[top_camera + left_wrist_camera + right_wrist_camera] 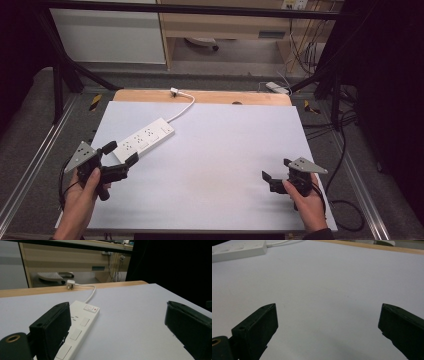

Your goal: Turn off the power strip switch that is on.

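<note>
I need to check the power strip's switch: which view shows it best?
The left gripper view: the switch on the power strip is close and clear. The high view shows the whole strip small; the right gripper view catches one end.

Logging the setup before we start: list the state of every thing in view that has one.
White power strip: flat on the white tabletop, sockets empty.
White plug on its cable: unplugged, lying on the wooden edge.
Left gripper: open, holding nothing, beside the strip's near end.
Right gripper: open, holding nothing.
</note>
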`<state>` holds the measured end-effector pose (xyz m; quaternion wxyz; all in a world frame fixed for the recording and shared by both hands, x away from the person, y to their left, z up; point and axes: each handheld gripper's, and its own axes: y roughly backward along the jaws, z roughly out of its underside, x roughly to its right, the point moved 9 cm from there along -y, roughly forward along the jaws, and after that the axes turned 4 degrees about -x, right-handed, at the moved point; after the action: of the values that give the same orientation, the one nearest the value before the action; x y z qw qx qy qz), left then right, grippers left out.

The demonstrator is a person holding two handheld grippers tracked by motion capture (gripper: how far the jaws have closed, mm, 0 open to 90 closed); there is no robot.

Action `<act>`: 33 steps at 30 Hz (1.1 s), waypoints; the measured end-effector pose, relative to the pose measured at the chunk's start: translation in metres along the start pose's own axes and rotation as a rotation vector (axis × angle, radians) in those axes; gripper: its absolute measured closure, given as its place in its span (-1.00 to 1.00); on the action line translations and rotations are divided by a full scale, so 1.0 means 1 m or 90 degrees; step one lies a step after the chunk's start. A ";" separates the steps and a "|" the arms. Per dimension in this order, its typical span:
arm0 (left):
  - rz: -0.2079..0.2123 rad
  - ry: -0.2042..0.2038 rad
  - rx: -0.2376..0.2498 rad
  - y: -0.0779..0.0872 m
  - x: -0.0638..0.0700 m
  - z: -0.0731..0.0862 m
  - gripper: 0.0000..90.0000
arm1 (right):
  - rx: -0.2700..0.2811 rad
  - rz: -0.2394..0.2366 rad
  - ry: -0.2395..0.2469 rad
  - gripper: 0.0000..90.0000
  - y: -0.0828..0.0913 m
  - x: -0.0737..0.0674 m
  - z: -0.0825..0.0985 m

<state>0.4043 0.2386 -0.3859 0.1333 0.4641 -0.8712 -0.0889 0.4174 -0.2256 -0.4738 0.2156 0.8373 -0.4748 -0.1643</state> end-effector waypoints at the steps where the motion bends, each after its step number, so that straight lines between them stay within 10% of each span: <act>1: 0.002 0.000 0.000 0.002 0.000 0.001 -0.85 | 0.000 0.000 0.001 -0.93 0.000 0.000 0.000; 33: -0.025 0.023 -0.058 0.004 -0.014 0.068 -0.83 | -0.007 0.007 0.004 -0.94 -0.001 0.002 0.002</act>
<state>0.3868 0.2543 -0.4517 0.1685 0.4762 -0.8543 -0.1229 0.4181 -0.2268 -0.4759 0.2224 0.8340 -0.4780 -0.1629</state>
